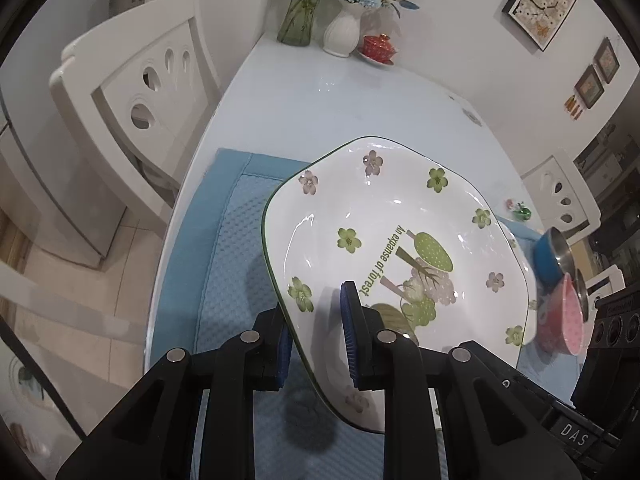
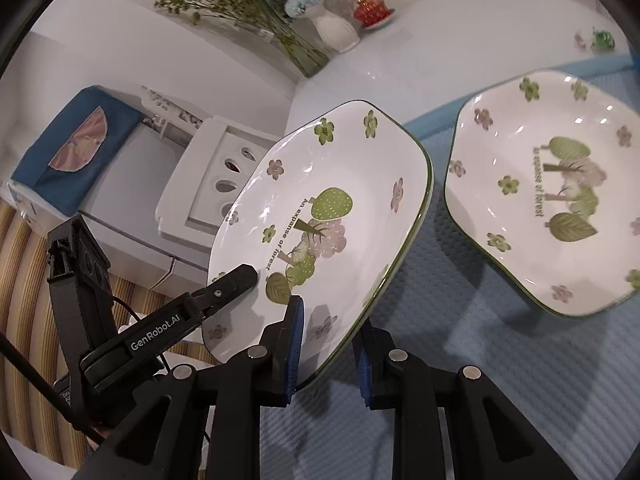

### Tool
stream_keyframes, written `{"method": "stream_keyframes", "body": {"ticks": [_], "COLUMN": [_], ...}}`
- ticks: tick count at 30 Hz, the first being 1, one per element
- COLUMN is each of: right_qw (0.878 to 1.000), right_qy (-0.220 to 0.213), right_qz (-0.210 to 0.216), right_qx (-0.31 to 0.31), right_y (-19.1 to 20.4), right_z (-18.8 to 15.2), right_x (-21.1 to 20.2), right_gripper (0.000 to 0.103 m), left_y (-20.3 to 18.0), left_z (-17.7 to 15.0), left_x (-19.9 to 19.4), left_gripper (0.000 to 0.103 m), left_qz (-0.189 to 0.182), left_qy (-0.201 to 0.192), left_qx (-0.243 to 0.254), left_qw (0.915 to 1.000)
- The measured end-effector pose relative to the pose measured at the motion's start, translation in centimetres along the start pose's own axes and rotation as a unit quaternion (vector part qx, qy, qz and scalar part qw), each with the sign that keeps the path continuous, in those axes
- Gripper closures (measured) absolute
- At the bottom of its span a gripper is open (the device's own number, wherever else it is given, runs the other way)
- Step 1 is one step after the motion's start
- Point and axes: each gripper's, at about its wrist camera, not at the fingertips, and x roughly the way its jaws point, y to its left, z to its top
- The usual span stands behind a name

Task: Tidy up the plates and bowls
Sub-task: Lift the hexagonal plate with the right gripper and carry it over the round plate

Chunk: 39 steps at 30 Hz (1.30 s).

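Observation:
A white plate [image 1: 400, 208] with green and pink flowers and a tree print hangs tilted above the blue mat [image 1: 232, 240]. My left gripper [image 1: 314, 308] is shut on its left rim, one blue pad above and one below. In the right wrist view the same plate [image 2: 340, 152] has my right gripper [image 2: 330, 320] shut on its near right rim, while the left gripper's finger [image 2: 236, 276] lies on its left side. A second matching plate [image 2: 520, 152] lies flat on the mat [image 2: 460, 340] to the right. A blue bowl [image 1: 550, 252] and a pink bowl [image 1: 568, 312] sit at the mat's right end.
The pale table [image 1: 320, 96] carries a white vase [image 1: 342, 32], a glass vase with stems [image 1: 296, 20] and a red lidded cup [image 1: 378, 46] at its far end. A white chair [image 1: 132, 92] stands at the table's left side. A small green trinket [image 2: 602, 40] lies beyond the mat.

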Motion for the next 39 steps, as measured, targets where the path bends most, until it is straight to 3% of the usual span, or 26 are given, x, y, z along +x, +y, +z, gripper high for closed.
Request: {"method": "stream_keyframes", "body": {"ticks": [10, 30, 35, 39], "right_qw": [1.0, 0.999, 0.999, 0.999], "right_qy": [-0.01, -0.029, -0.035, -0.019], "right_qz": [0.001, 0.022, 0.022, 0.029], "right_qx": [-0.025, -0.026, -0.03, -0.034], "right_y": [3.0, 7.3, 8.1, 7.9], "right_z": [-3.0, -12.1, -14.2, -15.5], "right_x": [-4.6, -11.5, -12.9, -13.0], "right_gripper": [0.079, 0.079, 0.079, 0.079], "left_y": [-1.3, -1.1, 0.1, 0.0], "left_z": [-2.0, -9.8, -12.1, -13.6], "left_x": [-5.4, -15.3, -16.9, -17.5], "left_gripper": [0.084, 0.084, 0.084, 0.084], "left_qz": [0.002, 0.014, -0.006, 0.01], "left_qy": [-0.016, -0.05, -0.043, -0.039], "left_qx": [0.01, 0.047, 0.035, 0.031], "left_qw": [0.9998, 0.9975, 0.9984, 0.9987]}}
